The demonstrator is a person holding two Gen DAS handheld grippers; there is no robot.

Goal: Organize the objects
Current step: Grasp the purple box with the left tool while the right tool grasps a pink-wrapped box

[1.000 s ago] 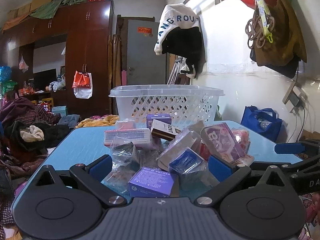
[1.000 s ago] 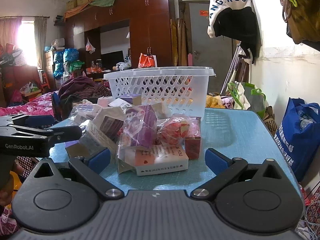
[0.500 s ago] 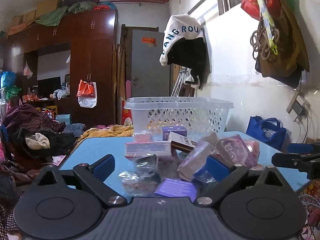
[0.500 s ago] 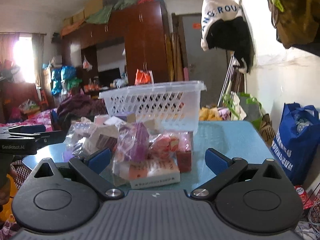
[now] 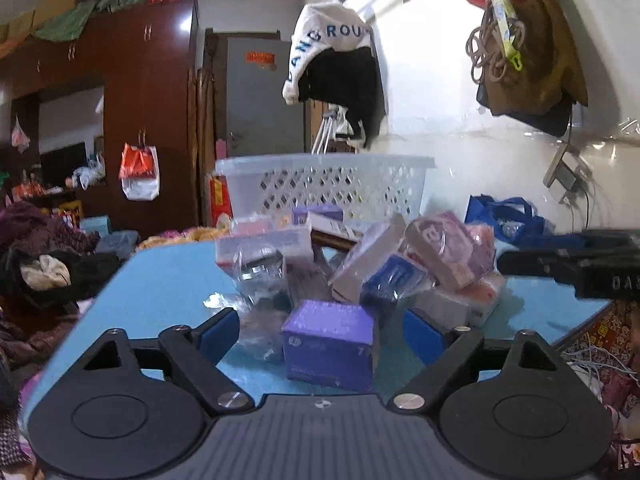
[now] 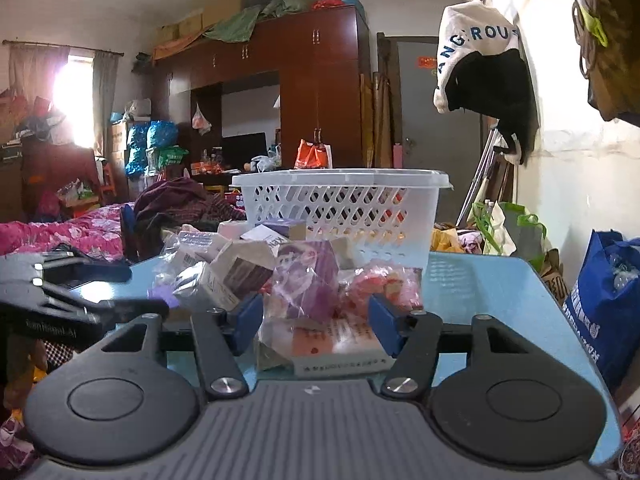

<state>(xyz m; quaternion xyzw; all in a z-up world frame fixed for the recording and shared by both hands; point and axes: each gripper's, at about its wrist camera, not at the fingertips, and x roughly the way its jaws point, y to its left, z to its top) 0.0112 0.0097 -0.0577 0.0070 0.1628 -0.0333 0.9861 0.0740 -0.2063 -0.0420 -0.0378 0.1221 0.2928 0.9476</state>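
Note:
A pile of small boxes and plastic-wrapped packets lies on a blue table (image 5: 160, 280), in front of a white lattice basket (image 5: 324, 188) at the far edge. My left gripper (image 5: 320, 332) is open around a purple box (image 5: 330, 344) at the near side of the pile, its blue pads apart from the box. My right gripper (image 6: 318, 322) is open, its pads on either side of a wrapped purple packet (image 6: 308, 280) that rests on a white and orange box (image 6: 340, 348). The basket also shows in the right wrist view (image 6: 340, 216).
The right gripper's body (image 5: 580, 264) reaches in over the table's right side in the left wrist view; the left gripper's body (image 6: 60, 292) shows at the left in the right wrist view. A blue bag (image 6: 608, 300) stands on the floor at the right. Clothes and a bed lie to the left.
Both grippers have moved forward into the pile. The left pads now flank the purple box. The right jaws have narrowed around the purple packet.

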